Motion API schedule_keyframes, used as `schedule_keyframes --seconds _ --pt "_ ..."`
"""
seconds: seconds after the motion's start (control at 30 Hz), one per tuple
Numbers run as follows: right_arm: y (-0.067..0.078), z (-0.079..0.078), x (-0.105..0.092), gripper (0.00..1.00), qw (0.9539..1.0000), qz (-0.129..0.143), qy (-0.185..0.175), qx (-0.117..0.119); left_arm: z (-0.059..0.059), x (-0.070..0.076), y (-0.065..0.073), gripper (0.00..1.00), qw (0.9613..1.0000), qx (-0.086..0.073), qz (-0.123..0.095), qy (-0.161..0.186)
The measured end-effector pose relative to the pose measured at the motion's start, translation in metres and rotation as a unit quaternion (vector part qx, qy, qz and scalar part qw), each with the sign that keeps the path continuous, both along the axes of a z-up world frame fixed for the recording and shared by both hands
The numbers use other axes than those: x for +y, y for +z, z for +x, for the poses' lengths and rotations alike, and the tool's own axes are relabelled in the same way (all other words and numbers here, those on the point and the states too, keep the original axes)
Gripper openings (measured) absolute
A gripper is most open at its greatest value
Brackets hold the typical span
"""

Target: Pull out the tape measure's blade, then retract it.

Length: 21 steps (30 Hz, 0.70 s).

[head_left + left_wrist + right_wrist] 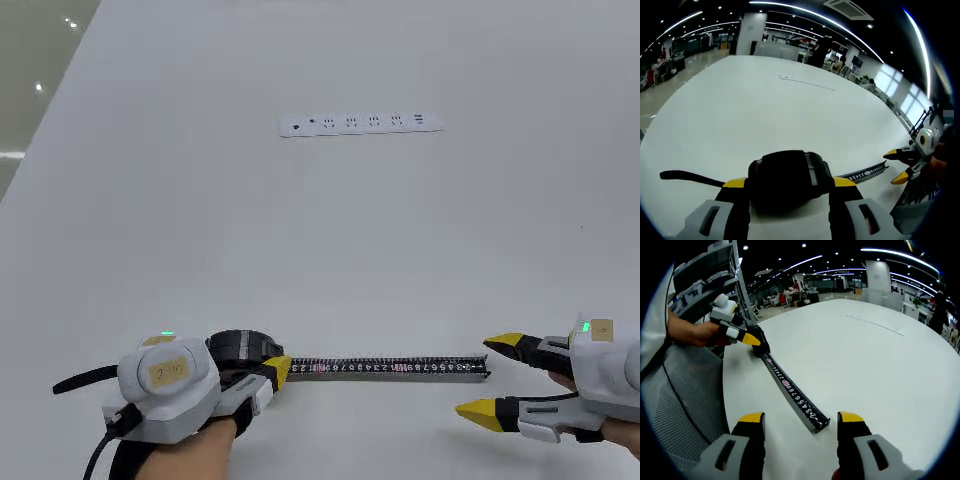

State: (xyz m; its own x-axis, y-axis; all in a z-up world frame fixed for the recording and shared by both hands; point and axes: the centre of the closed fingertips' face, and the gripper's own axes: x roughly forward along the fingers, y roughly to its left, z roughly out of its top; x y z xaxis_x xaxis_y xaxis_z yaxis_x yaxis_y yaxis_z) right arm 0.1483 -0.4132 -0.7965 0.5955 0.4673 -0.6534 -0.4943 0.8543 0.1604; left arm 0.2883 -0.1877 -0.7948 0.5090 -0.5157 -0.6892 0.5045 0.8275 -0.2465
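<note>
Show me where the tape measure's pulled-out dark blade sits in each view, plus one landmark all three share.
Head view: the dark numbered blade lies along the bottom centre, from the black tape measure case to the right gripper.
Left gripper view: blade right of centre, reaching toward the right gripper.
Right gripper view: blade diagonal, upper left to bottom centre.
Shared landmark: the long white power strip.

White power strip (360, 123) flat on white table (300, 260), glossy floor (30, 80) past its edge, possibly metal shelving (705, 265) alongside

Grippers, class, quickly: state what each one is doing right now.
Left gripper: shut on the tape measure's case.
Right gripper: open; the extended blade lies ungripped, tip at its jaws.
</note>
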Motion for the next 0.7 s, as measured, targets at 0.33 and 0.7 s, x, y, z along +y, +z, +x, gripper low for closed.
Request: schedule_keyframes --seconds 0.33,0.7 --pt "-0.004 0.005 -0.008 0.41 0.9997 -0.016 0.006 -0.019 0.000 0.000 0.000 0.61 1.0000 -0.001 0.002 -0.001" --pt "-0.015 0.003 -0.013 0.32 0.9983 -0.036 0.042 -0.020 0.000 -0.001 0.000 0.61 1.0000 -0.001 0.001 -0.002"
